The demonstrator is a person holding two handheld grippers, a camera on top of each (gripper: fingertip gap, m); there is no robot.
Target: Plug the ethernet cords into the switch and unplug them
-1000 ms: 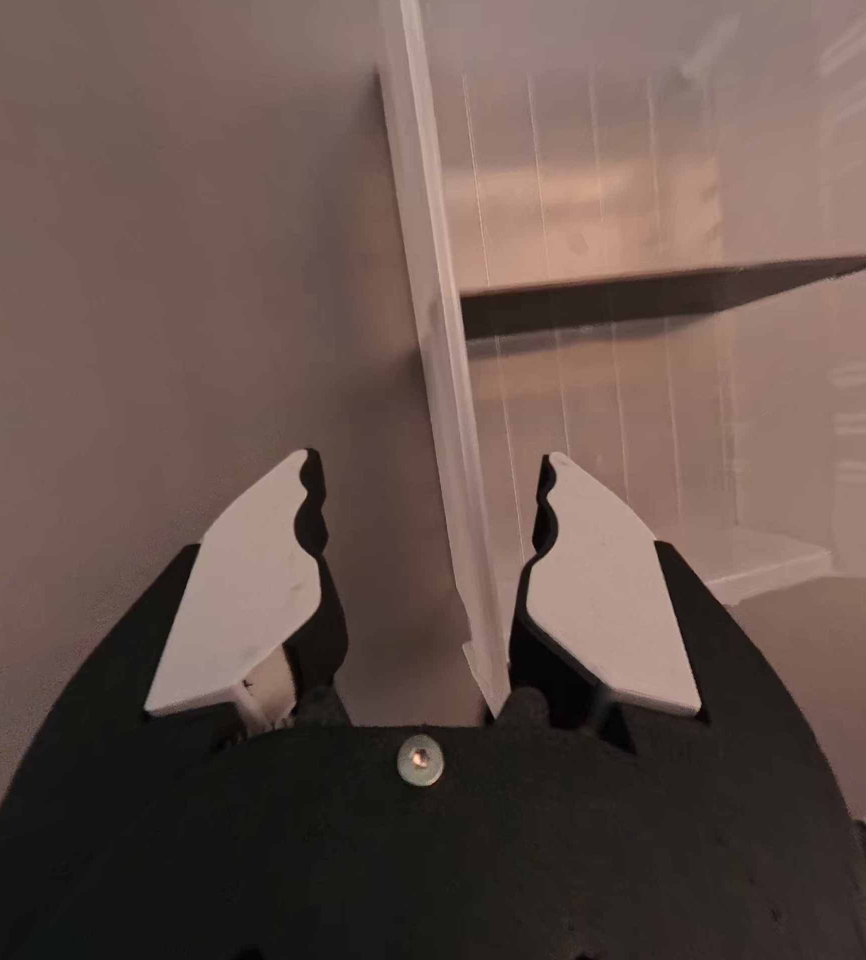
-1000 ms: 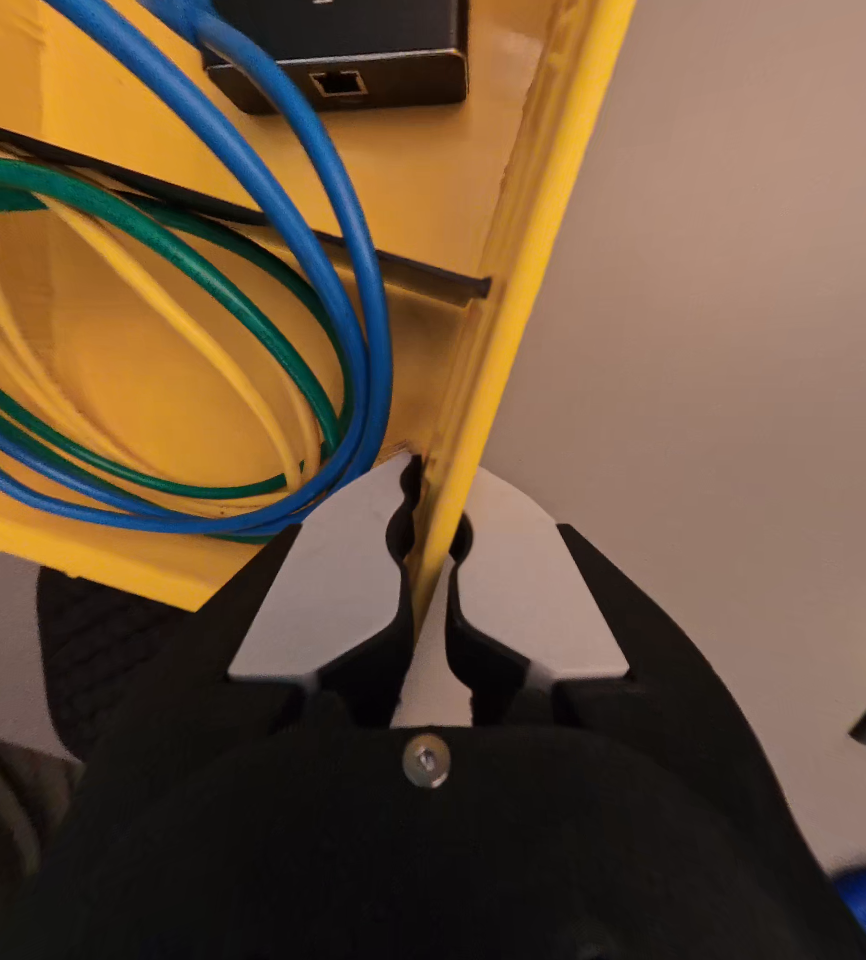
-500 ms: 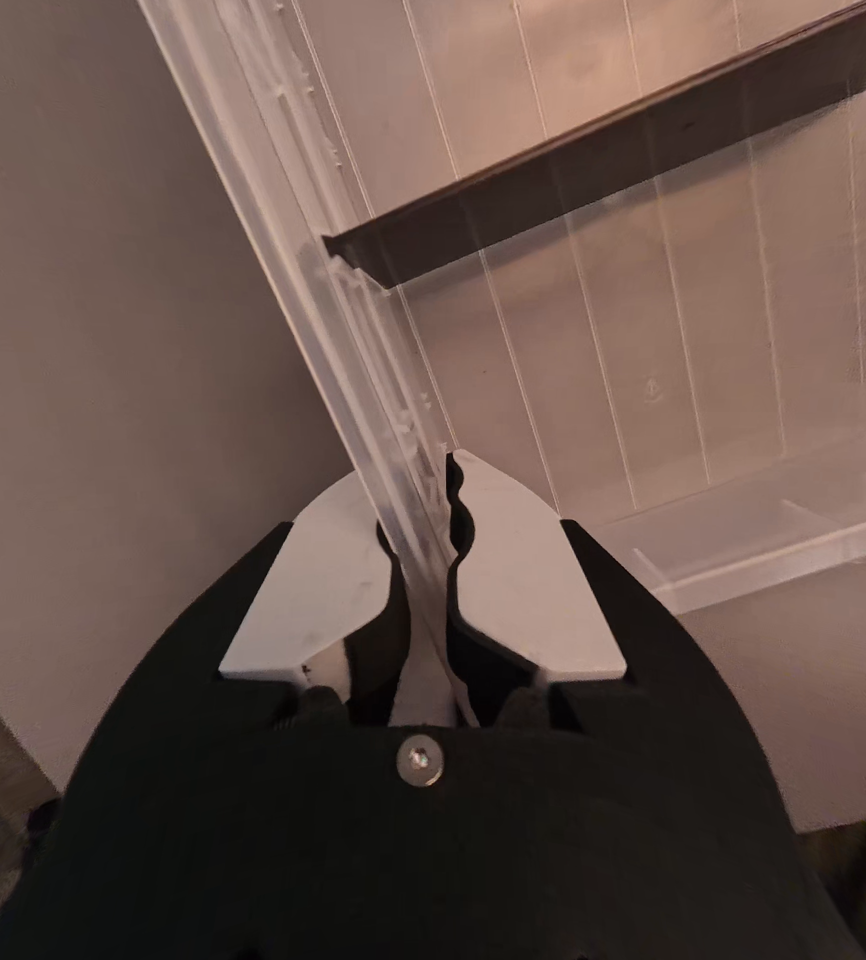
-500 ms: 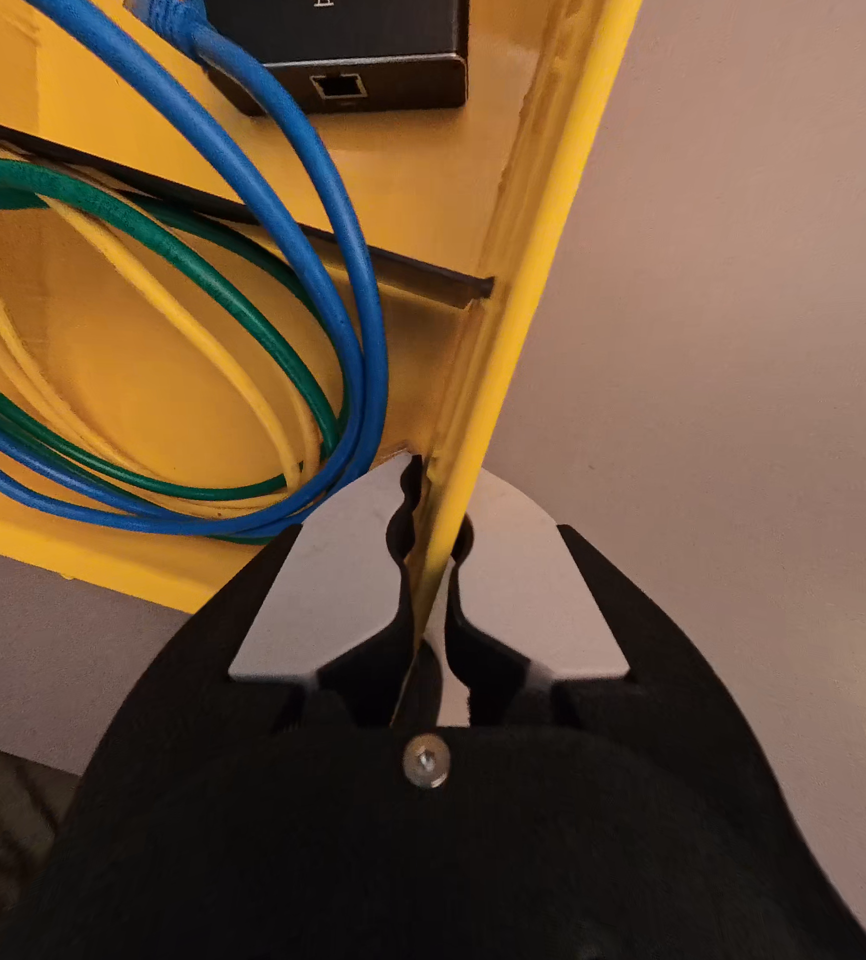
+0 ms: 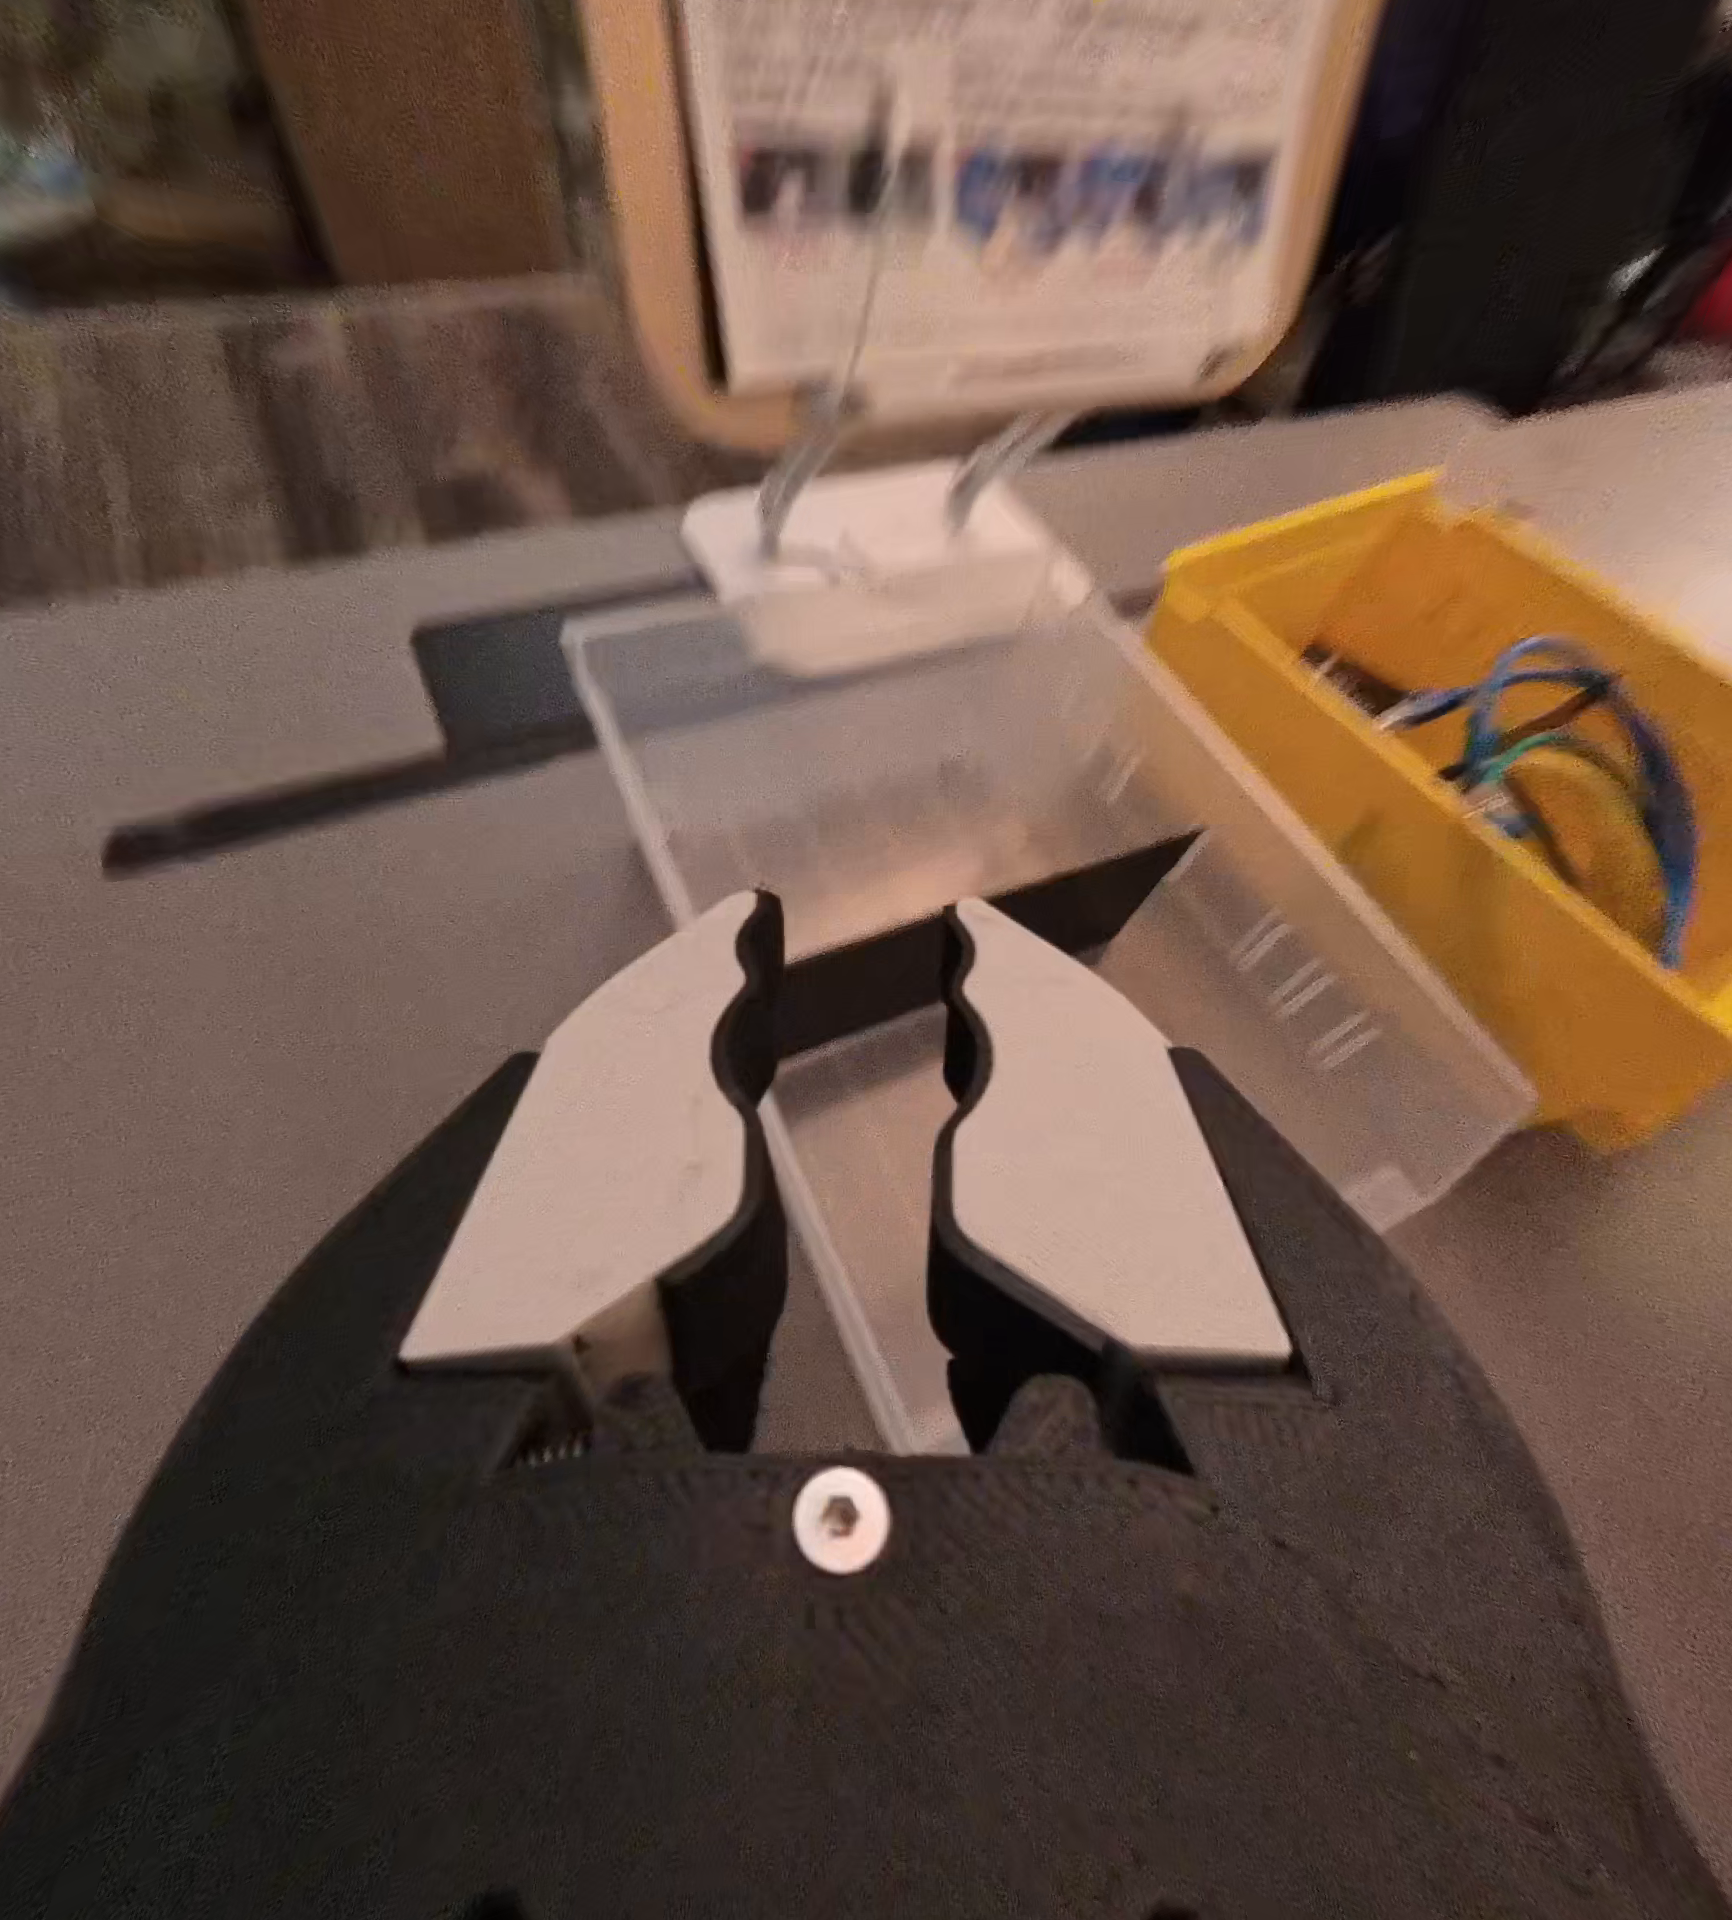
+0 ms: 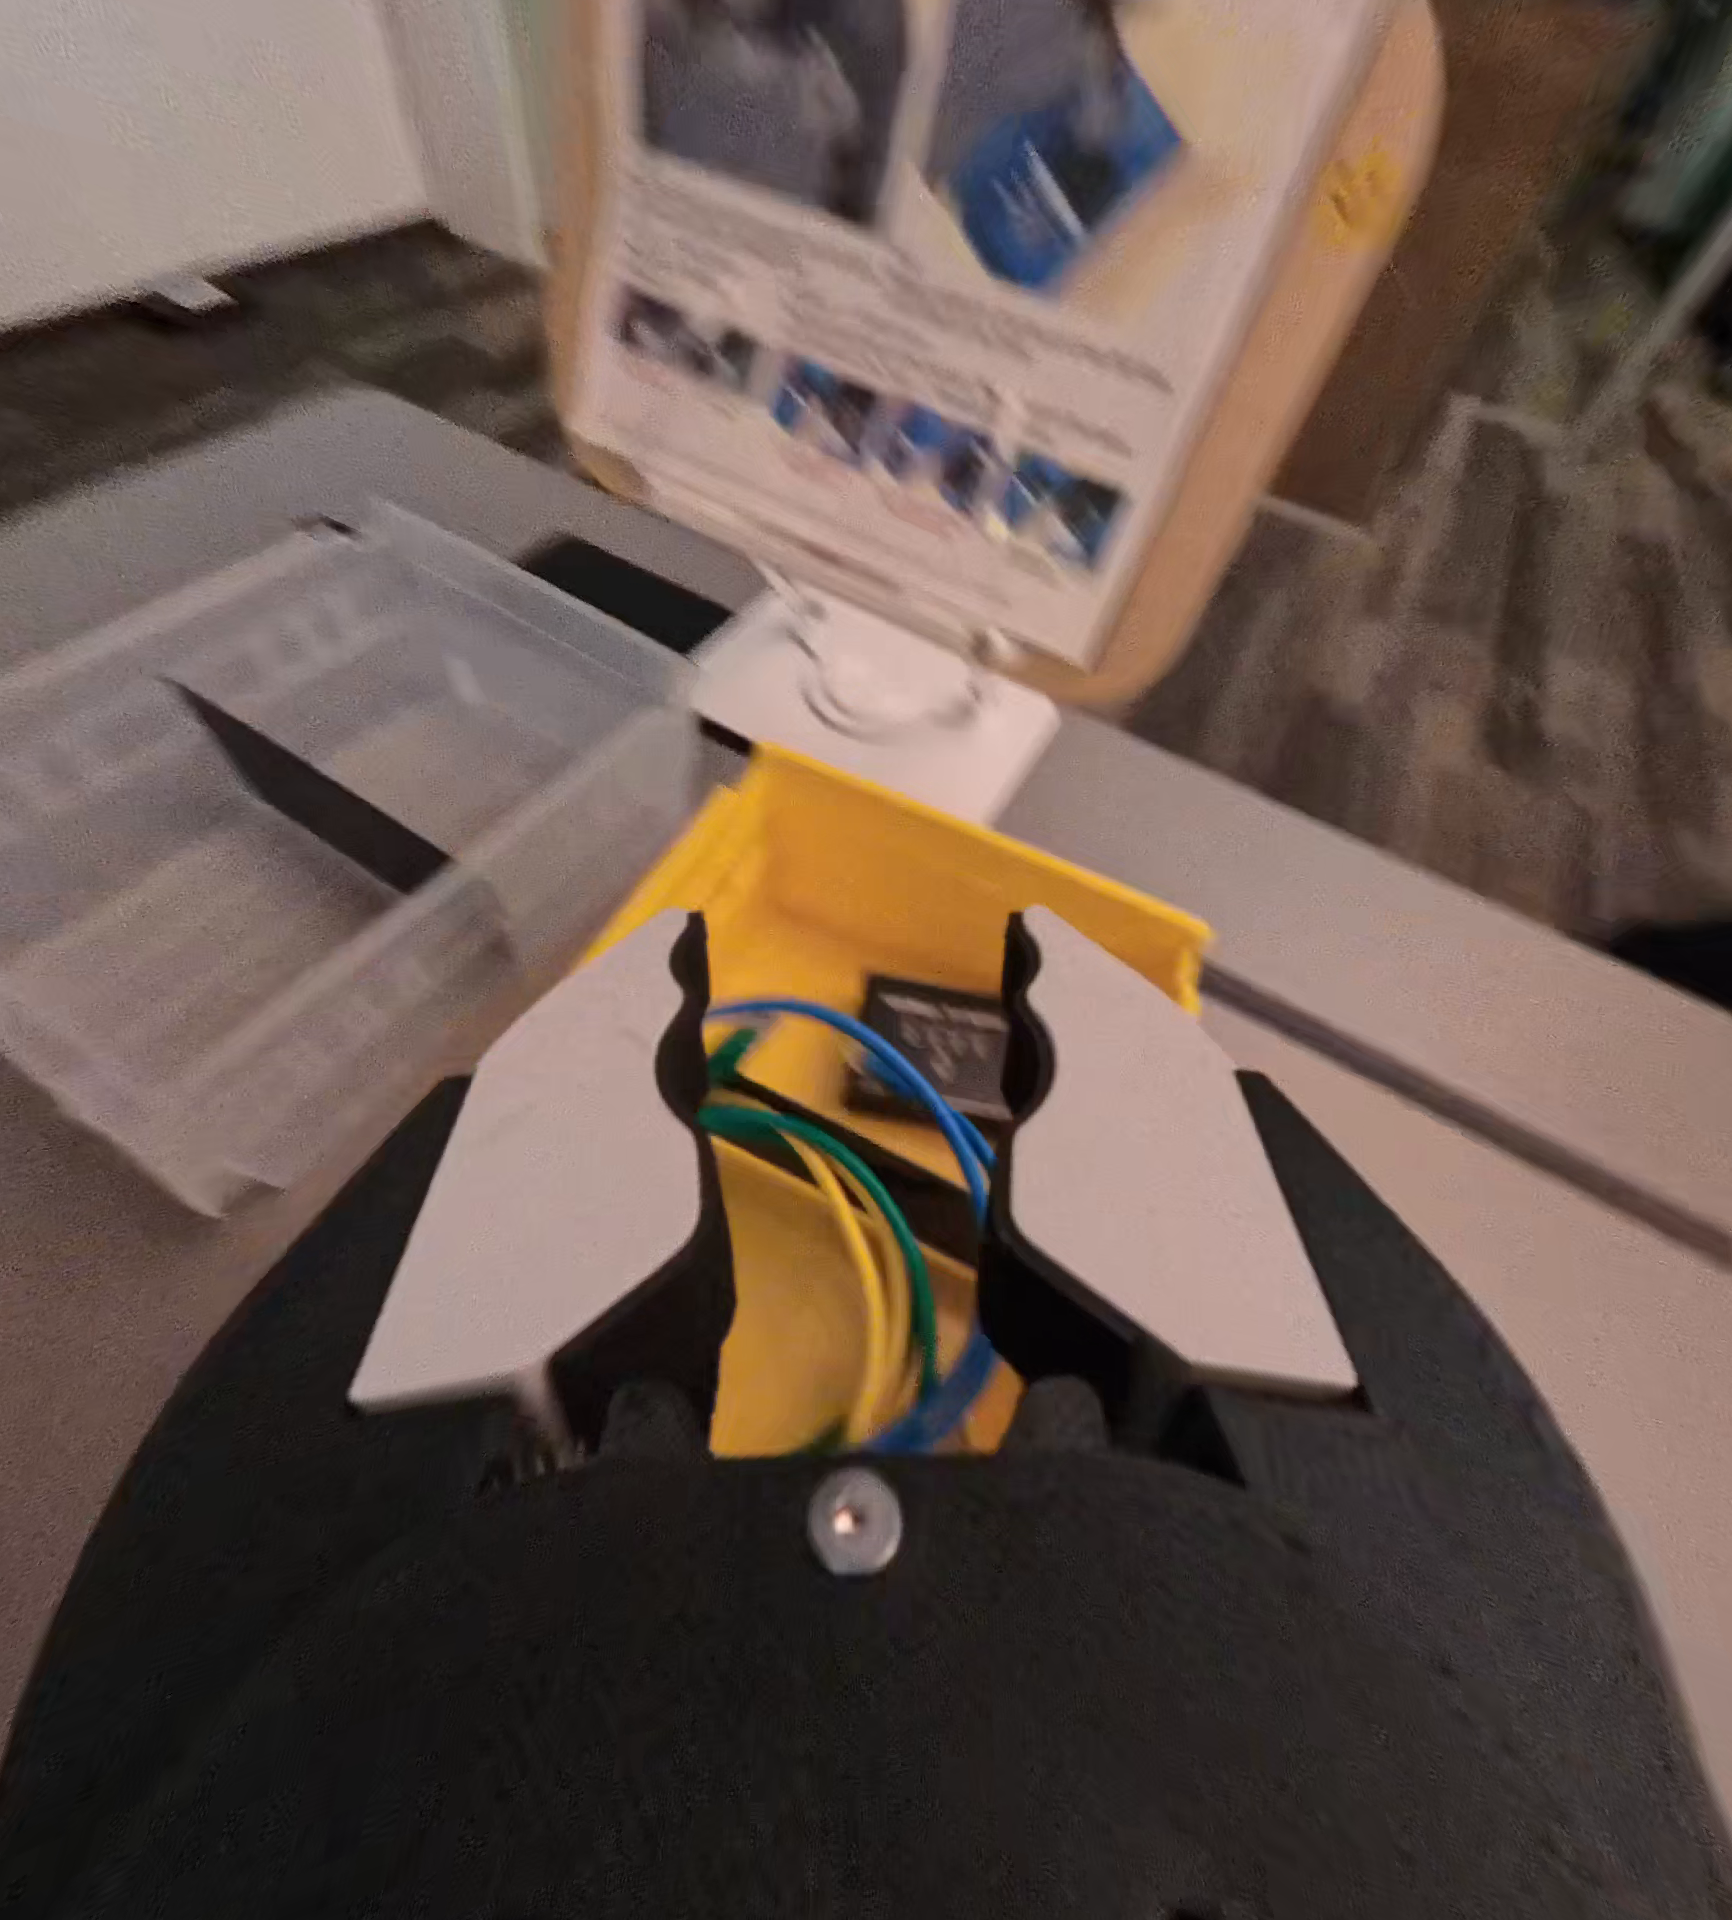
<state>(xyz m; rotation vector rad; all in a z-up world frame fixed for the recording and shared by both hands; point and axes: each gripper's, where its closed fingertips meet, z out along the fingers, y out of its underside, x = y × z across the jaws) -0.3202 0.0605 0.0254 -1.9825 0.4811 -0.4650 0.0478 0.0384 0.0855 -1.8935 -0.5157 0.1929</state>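
A yellow bin [image 6: 903, 862] on the grey table holds a black switch [image 6: 935, 1039] and looped blue [image 6: 903, 1070], green [image 6: 841, 1143] and yellow [image 6: 867, 1247] ethernet cords. The blue cord runs up to the switch. My right gripper [image 6: 857, 925] is open and empty, just above the bin's near end, with the cords showing between its fingers. My left gripper [image 5: 860, 914] is open and empty over the left wall of a clear plastic bin [image 5: 633, 790]. The yellow bin [image 5: 1527, 956] with the cords [image 5: 1568, 748] lies to its right.
The clear bin [image 6: 218, 1039] has a black divider [image 5: 1049, 914] and touches the yellow bin's left side. Behind both stands a picture sign [image 6: 893, 312] on a white base [image 6: 883, 717]. A black flat strip [image 5: 488, 686] lies at the far left and a grey rod [image 6: 1464, 1122] at the right.
Both grippers opened and let go of the bin walls, the left off the clear bin and the right off the yellow bin. Both pulled back and now look across the table.
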